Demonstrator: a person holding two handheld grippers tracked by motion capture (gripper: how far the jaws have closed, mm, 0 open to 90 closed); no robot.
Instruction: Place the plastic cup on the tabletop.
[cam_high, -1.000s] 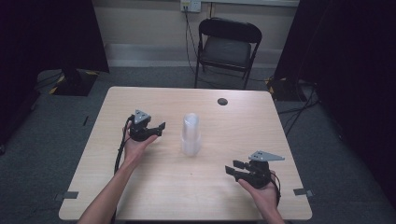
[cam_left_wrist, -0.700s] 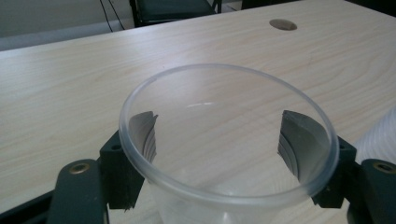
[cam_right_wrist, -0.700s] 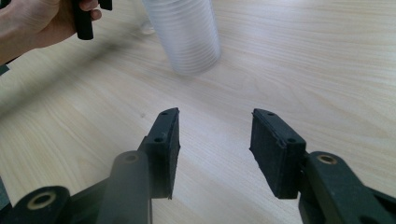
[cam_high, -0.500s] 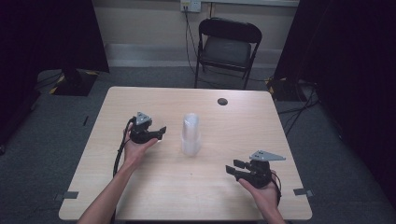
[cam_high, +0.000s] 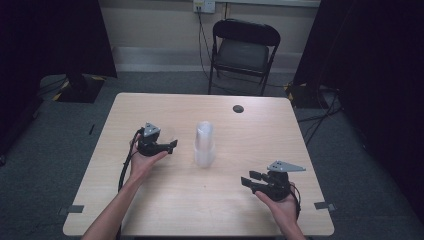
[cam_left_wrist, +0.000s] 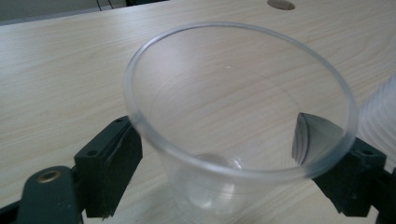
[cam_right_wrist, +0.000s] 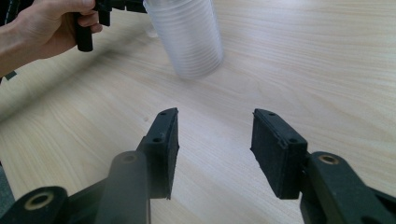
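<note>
Left hand-held gripper (cam_left_wrist: 233, 154) jaws just opened – one clear cup (cam_left_wrist: 238, 116) between; one cup stack (cam_high: 204, 145) beside.

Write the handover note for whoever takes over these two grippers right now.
Left gripper: its fingers have just been opening and stand wide around a clear cup, apparently off it.
Right gripper: open, empty, pointing at the stack of cups.
Things: the cup stands upright on the table, left of the stack at mid-table.
Done: one cup set down apart from the stack.
Left: back the left gripper off the cup; probably take the next one.
</note>
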